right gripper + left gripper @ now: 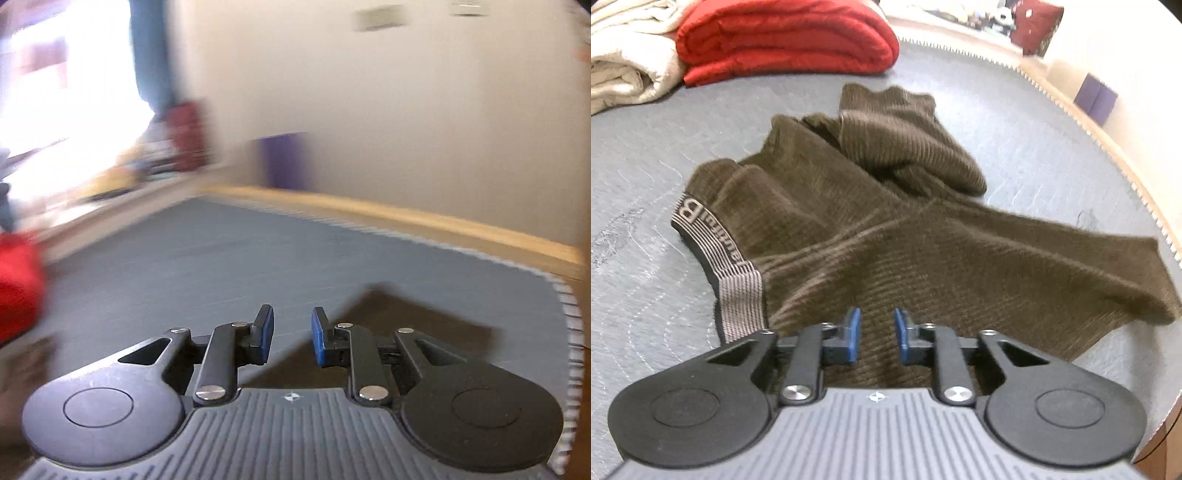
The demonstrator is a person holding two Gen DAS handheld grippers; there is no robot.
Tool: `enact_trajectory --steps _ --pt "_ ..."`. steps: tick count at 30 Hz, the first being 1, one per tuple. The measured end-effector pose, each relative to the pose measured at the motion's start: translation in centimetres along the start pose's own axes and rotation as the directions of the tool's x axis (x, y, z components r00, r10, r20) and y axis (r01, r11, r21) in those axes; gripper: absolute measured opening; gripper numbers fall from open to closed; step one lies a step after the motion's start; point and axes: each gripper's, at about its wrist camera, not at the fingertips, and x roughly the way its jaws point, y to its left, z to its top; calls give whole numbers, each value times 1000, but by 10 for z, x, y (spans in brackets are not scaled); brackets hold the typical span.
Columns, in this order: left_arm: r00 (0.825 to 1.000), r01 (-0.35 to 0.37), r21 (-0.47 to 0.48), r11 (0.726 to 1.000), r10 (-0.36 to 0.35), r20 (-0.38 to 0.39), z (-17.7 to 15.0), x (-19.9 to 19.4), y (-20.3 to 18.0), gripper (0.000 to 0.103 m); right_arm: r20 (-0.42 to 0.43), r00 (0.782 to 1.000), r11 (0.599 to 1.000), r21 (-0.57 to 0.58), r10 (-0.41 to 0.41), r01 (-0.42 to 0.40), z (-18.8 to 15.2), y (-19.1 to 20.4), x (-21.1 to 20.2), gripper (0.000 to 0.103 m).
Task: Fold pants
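Pants (857,221) in brown ribbed cloth fill the left wrist view, lying rumpled on the grey quilted mattress (646,295); the striped waistband (713,240) curls up at the left, one leg runs out toward the right edge, and the other is bunched back on itself further off; the left gripper (877,334) hangs just above the near part of the cloth with its blue pads set narrowly apart and nothing between them. A folded red blanket (786,40) and a cream one (628,62) sit well behind, apart from the pants.

Blur smears the right wrist view; the right gripper (292,338) points out over bare mattress toward a wall, jaws narrowly parted and empty; a dark brown patch (417,321) below it is probably a corner of the pants.

Judging by the crooked legs and raised waistband, no neat fold is made yet; flattening, laying leg on leg and folding across all seem left to do.
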Motion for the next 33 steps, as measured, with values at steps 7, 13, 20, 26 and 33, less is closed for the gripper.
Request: enact_trajectory --steps 7,13,20,26,33 --pt "997 71 -48 996 -69 41 3 -32 29 17 -227 927 938 -108 299 -329 -39 96 -59 24" --pt "997 67 -66 996 -65 36 -6 -43 47 17 -365 854 879 -157 372 -450 -90 153 -92 24" --pt "998 49 -121 991 -52 -29 -28 -32 57 20 -333 853 839 -241 402 -489 -106 181 -117 24" --pt "997 -44 -146 988 34 -75 -46 -19 74 62 -362 847 824 -274 389 -496 -121 175 -104 53" --pt "990 -93 -212 973 67 -124 -48 -5 101 82 -499 799 731 -396 337 -556 -167 176 -87 52"
